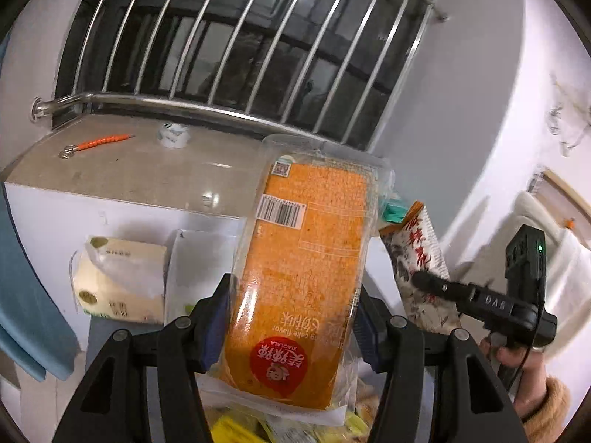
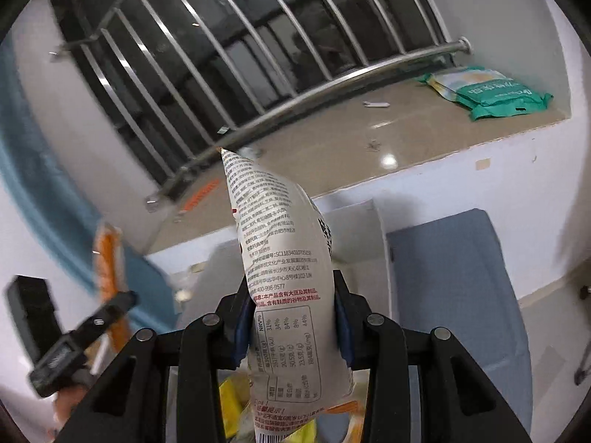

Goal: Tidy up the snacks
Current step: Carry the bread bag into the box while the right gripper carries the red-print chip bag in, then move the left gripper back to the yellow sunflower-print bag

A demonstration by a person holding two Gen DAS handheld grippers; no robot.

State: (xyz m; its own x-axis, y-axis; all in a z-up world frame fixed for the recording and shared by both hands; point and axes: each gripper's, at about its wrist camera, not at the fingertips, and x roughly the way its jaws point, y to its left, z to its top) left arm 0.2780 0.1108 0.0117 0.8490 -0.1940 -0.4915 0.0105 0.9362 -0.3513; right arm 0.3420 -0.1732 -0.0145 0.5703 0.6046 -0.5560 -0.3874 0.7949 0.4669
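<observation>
My left gripper (image 1: 290, 317) is shut on an orange cake packet (image 1: 306, 254) in clear wrap, held upright in the air; it also shows blurred in the right wrist view (image 2: 109, 258). My right gripper (image 2: 293, 323) is shut on a white snack bag (image 2: 284, 258) with printed text, also held up; the same bag shows in the left wrist view (image 1: 417, 258) beside the right gripper's body (image 1: 480, 301). Several yellow snack packets (image 2: 231, 398) lie below both grippers, mostly hidden.
A stone window ledge (image 1: 122, 170) with metal bars (image 1: 229, 48) stands ahead. On it lie an orange beaded item (image 1: 96, 144), a white crumpled thing (image 1: 173, 134) and green packs (image 2: 491, 92). A tissue pack (image 1: 118, 280) and a grey-blue cushion (image 2: 450, 280) sit below.
</observation>
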